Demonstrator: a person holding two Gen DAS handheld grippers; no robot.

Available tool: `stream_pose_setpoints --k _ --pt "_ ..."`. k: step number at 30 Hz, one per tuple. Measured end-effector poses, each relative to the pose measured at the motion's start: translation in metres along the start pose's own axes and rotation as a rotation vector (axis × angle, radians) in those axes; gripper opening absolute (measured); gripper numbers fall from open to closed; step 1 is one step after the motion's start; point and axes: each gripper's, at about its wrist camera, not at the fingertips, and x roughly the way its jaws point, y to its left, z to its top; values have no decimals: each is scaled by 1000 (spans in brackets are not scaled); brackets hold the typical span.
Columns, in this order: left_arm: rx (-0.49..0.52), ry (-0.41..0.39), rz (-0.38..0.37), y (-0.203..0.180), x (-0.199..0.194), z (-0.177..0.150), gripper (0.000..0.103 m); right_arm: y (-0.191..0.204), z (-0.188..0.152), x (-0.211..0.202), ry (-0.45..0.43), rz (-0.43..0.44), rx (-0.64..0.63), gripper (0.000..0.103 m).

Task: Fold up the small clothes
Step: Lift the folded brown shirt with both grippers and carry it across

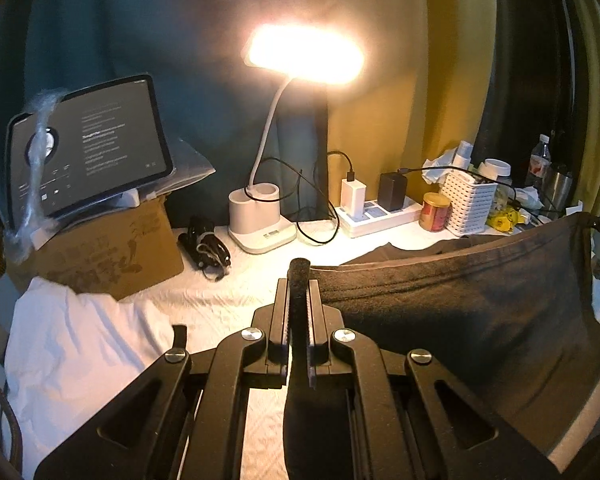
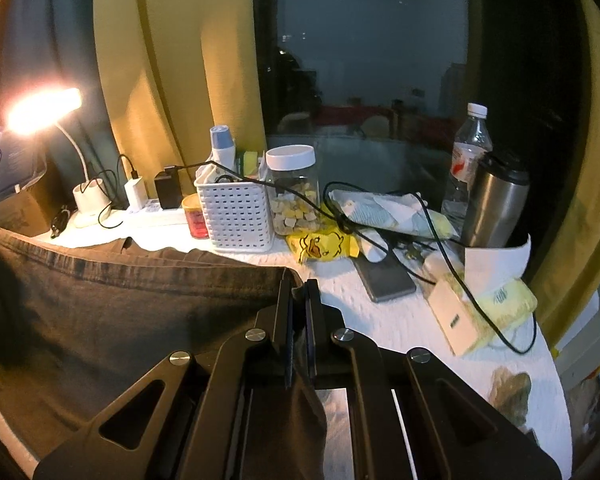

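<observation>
The left tongs (image 1: 299, 280) were pressed together on one corner of a dark garment (image 1: 460, 312), and the right tongs (image 2: 300, 292) pinched its other corner, so the cloth hung stretched between them above the white-covered counter (image 1: 220, 304), its far part still lying on the counter. Only the left view showed the tablet (image 1: 92, 148) propped on a cardboard box (image 1: 112, 256) at the counter's left rear, a white cloth (image 1: 80, 344) heaped at the left edge, and a black bundled cord (image 1: 206, 248) beside the lamp (image 1: 260, 224). Only the right view showed the window (image 2: 364, 64), a phone (image 2: 384, 280) lying flat, a white power bank (image 2: 456, 316) on a yellow packet near the right edge, and a steel flask (image 2: 496, 204) beside a water bottle (image 2: 468, 160). Both views took in the power strip (image 1: 376, 212) with two chargers plugged in, and a red tin (image 2: 195, 216). The white basket (image 2: 236, 216) at the rear held a blue-capped bottle (image 2: 222, 148) and crumpled tissue. The clear jar (image 2: 294, 192) with a white lid stood touching the basket, roughly half full of pale, yellowish pieces.
</observation>
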Motion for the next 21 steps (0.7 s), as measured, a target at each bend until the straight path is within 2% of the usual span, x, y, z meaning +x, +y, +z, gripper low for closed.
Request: stream_pose_setpoints --k 21 --pt "27 4 -23 15 81 42 5 1 48 76 -8 7 -55 6"
